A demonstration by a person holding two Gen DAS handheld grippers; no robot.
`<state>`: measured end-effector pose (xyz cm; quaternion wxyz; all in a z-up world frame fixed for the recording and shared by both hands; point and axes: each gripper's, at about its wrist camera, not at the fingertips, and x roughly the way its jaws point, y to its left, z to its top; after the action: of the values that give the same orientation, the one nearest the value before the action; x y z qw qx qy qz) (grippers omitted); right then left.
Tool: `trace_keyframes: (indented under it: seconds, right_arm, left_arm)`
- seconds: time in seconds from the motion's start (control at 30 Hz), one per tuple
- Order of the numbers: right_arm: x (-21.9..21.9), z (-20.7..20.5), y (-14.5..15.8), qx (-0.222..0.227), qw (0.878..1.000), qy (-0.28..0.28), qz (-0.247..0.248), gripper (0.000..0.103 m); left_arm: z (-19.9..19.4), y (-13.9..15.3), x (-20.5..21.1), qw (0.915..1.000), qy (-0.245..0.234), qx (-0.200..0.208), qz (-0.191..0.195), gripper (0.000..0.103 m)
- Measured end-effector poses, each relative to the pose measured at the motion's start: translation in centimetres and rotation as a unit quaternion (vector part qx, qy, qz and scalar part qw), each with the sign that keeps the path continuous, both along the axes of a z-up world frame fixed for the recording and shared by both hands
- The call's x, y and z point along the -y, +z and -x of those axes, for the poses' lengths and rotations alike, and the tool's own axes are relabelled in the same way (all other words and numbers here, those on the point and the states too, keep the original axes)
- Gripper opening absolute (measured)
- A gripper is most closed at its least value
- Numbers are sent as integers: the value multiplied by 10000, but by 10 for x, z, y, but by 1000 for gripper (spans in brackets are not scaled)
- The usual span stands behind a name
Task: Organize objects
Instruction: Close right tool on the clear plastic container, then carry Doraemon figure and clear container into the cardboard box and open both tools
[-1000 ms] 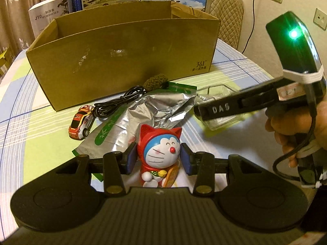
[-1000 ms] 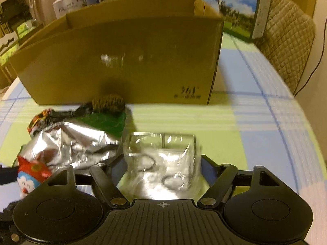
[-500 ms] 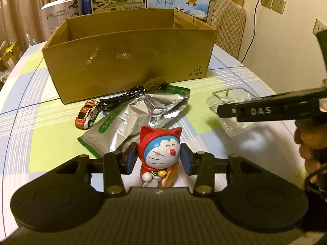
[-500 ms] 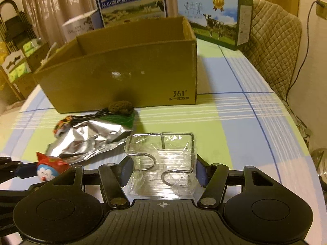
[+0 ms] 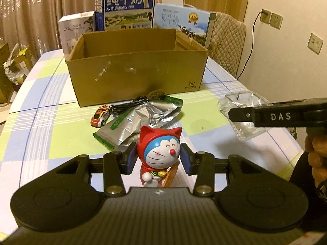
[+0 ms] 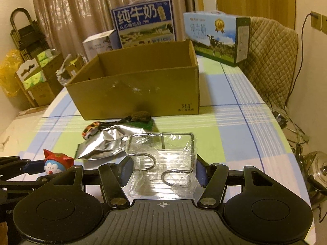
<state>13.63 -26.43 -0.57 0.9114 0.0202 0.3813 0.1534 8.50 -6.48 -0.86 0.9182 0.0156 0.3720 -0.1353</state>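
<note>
Cardboard box, open-topped, standing on the checked worktop; taken here as the landmark, with its visible interior holding nothing. Toy car, red and white, lying near the box's front left corner. Black cable, coiled just beside the car, in front of the box. Brown fuzzy lump, touching or nearly touching the box's front wall. Foil pouch, silver with green edging, crumpled, lying in front of the box below the cable. Left gripper, well in front of the box, its fingers closed narrowly on the blue cat figurine in a red hood, which is upright and faces the camera. Right gripper, in front of the box's right half, its fingers set wide apart and pressed against both sides of the clear wrapped wire rack. Hand on the right gripper's handle. Behind the box: white carton, blue milk carton, light-blue milk carton. Quilted chair beyond the box's right rear corner.
</note>
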Motion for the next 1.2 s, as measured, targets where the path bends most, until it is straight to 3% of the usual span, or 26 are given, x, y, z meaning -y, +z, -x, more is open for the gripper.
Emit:
trace_keyframes:
  seconds: [0.53, 1.2]
  right_arm:
    - [2, 34, 31, 221, 9995, 200, -65, 58]
    - [3, 38, 35, 205, 9995, 209, -75, 58]
  left_arm:
    - [19, 36, -6, 9988, 325, 182, 312, 39]
    - [20, 40, -5, 9986, 335, 210, 341, 39]
